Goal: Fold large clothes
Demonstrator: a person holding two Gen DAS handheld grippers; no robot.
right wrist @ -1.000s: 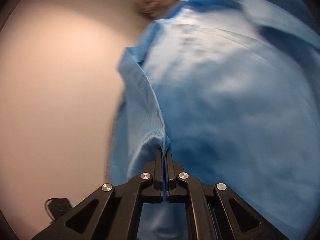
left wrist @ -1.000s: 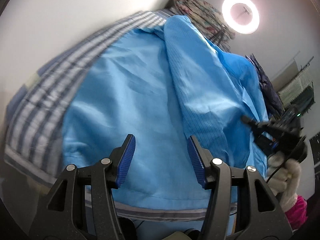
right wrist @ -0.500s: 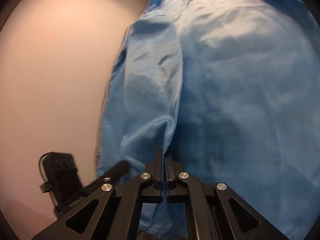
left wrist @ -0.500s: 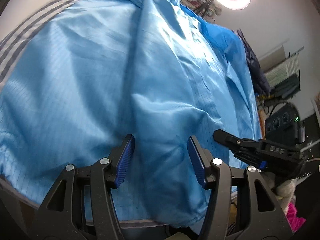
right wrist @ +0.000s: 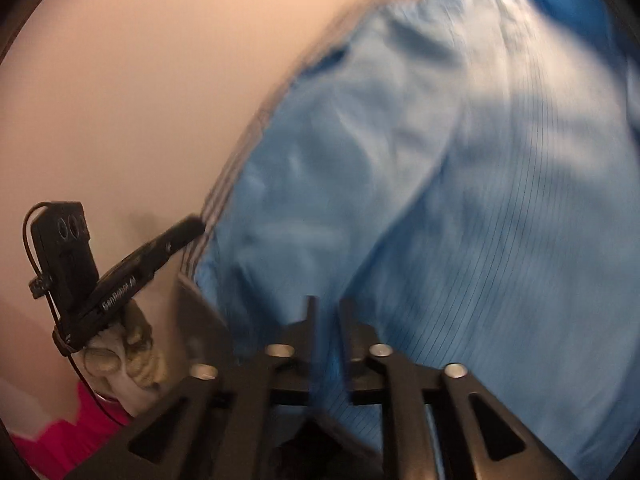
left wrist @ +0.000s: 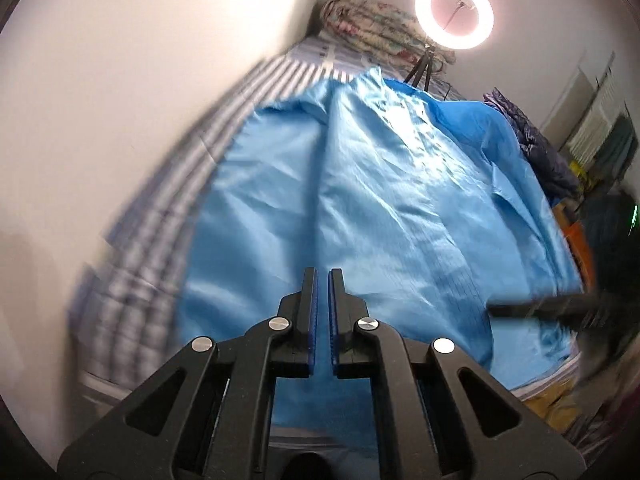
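Lying spread over the striped bedsheet, the blue garment runs lengthwise away from both claws, its long axis pointing toward the ring light and the rolled floral quilt at the far end of the bed. Its near hem sits just below and ahead of the left gripper, whose blue-padded jaws are pressed together with no cloth between them; the fabric there is behind the tips, not in them. The right gripper hangs over the near right part of the same garment, its jaws opening, and the blurred view shows blue cloth behind the gap but nothing pinched. Seen from the right wrist, the left gripper hangs at the garment's left edge, held by a gloved hand. Each claw is therefore nearer its own side of the hem, so I judge the next grasp will fall along that near edge.
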